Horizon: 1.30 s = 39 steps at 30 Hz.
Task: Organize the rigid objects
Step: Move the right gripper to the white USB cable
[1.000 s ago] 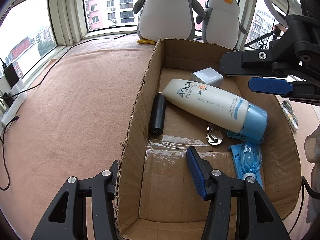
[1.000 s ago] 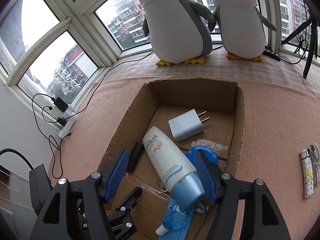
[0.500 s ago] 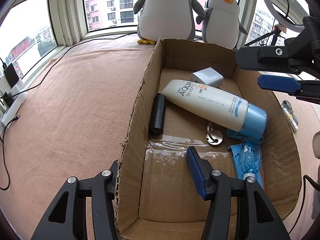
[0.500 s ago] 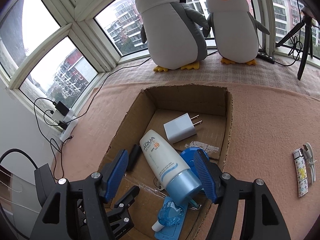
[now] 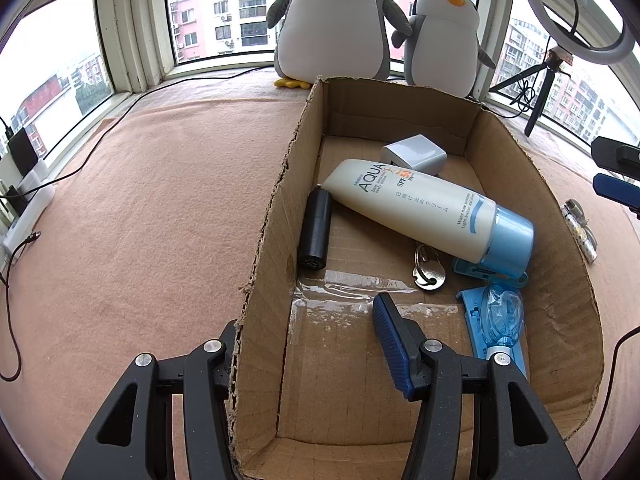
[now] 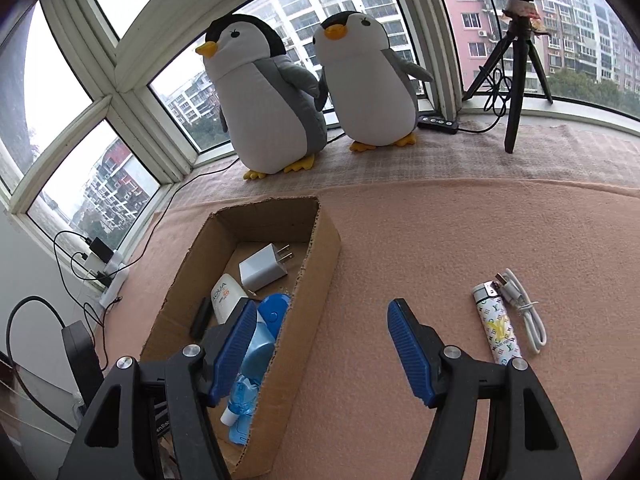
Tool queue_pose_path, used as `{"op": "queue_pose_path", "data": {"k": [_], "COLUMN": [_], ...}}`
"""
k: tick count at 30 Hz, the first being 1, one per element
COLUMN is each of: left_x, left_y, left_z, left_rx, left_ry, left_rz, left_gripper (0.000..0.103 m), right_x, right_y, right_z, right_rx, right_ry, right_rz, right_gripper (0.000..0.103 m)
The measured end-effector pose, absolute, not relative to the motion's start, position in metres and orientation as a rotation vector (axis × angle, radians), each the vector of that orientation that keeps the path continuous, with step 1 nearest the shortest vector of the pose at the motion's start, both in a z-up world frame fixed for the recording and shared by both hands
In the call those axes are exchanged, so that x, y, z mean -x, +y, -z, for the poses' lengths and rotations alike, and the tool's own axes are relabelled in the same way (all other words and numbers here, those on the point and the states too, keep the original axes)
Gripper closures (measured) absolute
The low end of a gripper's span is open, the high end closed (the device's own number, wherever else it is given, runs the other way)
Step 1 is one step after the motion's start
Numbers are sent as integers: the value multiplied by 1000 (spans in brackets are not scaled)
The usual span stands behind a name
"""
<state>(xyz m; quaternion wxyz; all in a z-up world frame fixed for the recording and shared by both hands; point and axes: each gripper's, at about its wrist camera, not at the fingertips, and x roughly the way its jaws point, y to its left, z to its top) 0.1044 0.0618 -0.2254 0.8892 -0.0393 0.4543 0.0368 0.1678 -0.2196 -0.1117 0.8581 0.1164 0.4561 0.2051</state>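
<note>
An open cardboard box (image 5: 264, 240) holds a white AQUA sunscreen tube (image 5: 416, 208) with a blue cap, a white charger plug (image 5: 414, 154), a black cylinder (image 5: 316, 228), keys (image 5: 430, 272) and a blue packaged item (image 5: 498, 316). My left gripper (image 5: 306, 320) is open and straddles the box's left wall, one finger outside and the blue pad inside. My right gripper (image 6: 322, 308) is open and empty, above the box's right wall (image 6: 316, 280) and the carpet. A patterned lighter (image 6: 498, 328) and a white cable (image 6: 524, 308) lie on the carpet to its right.
Two plush penguins (image 6: 272, 100) stand on the window ledge behind the box. A tripod (image 6: 516, 68) with a ring light stands at the back right. Cables and a power strip (image 6: 108, 272) lie along the left wall. Pink carpet (image 5: 140, 200) spreads left of the box.
My right gripper has drawn back and swung right, from above the tube in the box to the box's right wall, nearer the lighter. The left gripper has not moved.
</note>
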Motion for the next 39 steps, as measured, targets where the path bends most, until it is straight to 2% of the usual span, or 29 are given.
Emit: {"op": "queue_pose_path", "data": {"k": [17,18,23,33,39], "left_x": [-104,-104,-104,-104,-104], "left_y": [63,63,63,63,63], "left_z": [225,225,225,226,226], "left_rx": [75,74,70,67,67], "left_ry": [946,946,947,949,949], "left_rz": [-77,-77,-77,-78,-79], "left_gripper": [45,45,45,45,45], "right_x": [-176,-177,-189,-201,-208], "right_y": [-314,-315,-318,-313,-310], "right_z": [130,133,150,168,176], "right_rx": [-147,-133,-69,-10,8], "right_ry": [963,966,1008,1053,1079], "right_rz": [-215,-212,-198,-208,-205], "right_gripper": [39,40,61,65,71]}}
